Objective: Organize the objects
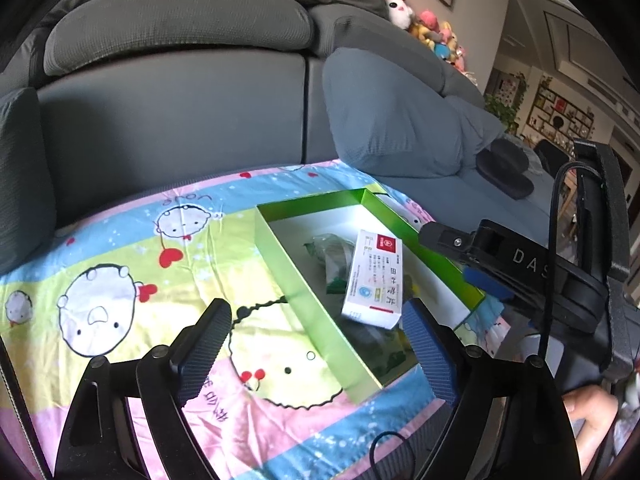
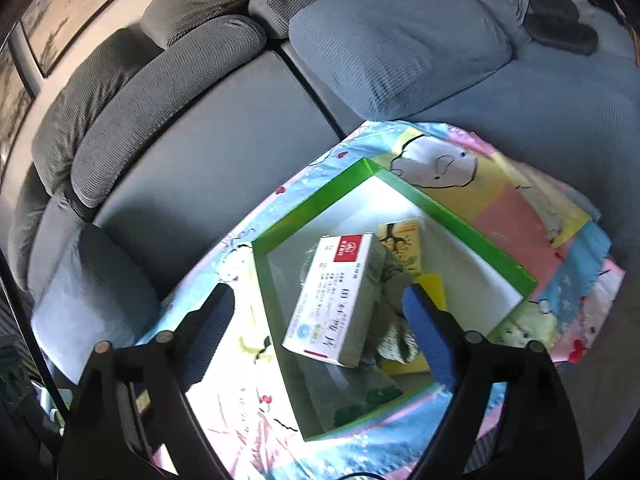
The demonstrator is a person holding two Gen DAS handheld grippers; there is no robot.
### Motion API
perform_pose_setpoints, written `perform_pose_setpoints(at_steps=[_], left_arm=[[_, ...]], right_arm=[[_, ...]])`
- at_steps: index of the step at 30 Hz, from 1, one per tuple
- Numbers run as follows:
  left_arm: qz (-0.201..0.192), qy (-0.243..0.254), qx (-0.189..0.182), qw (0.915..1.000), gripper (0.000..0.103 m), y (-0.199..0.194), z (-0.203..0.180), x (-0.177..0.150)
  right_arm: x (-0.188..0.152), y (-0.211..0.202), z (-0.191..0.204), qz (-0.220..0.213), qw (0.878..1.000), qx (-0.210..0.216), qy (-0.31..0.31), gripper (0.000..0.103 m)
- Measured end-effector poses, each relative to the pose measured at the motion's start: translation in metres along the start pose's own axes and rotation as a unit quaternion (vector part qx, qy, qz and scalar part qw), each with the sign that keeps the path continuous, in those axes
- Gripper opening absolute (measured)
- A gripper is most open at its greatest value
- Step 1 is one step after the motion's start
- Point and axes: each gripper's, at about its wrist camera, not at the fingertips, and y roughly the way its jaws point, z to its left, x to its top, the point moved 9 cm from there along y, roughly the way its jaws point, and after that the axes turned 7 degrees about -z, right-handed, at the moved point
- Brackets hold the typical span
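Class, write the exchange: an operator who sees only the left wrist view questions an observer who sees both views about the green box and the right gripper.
Operator: What is hidden behind the white medicine box?
Observer: A yellow leaflet with a drawing on it, lying in the green box.
Operator: Is the right gripper holding anything?
Observer: No. Its own view shows the jaws wide open above the box, with the pads pressing on nothing.

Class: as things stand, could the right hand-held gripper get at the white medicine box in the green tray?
Probably yes. The right hand-held gripper is open, and the medicine box lies uncovered on top in the green tray.
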Motion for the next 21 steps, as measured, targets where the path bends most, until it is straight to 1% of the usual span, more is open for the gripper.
perform_pose_setpoints(at_steps=[3, 5, 8, 14, 21], left_arm=[[-0.007, 0.005, 0.000, 1.0000, 0.088, -0.004, 0.002, -0.004], [-0.010, 0.004, -0.005, 0.9999, 0.088, -0.004, 0.004, -0.008], [-0.009, -0.002, -0.013, 0.9999, 0.088, -0.005, 0.005, -0.012], [0.000, -0.021, -0.022, 0.9995, 0.088, -0.003, 0.012, -0.020], [-0.006, -0.031, -0.031, 0.9990, 0.088, -0.012, 0.018, -0.021]], right_arm=[[0.001, -0.010, -0.003, -0.011, 0.999, -0.030, -0.020, 0.087], [0.002, -0.017, -0.005, -0.019, 0.998, -0.045, -0.030, 0.093], [0.004, -0.027, -0.007, -0.033, 0.996, -0.066, -0.043, 0.094], [0.005, -0.042, -0.010, -0.048, 0.992, -0.103, -0.062, 0.095], [0.002, -0.052, -0.011, -0.058, 0.985, -0.145, -0.072, 0.095]])
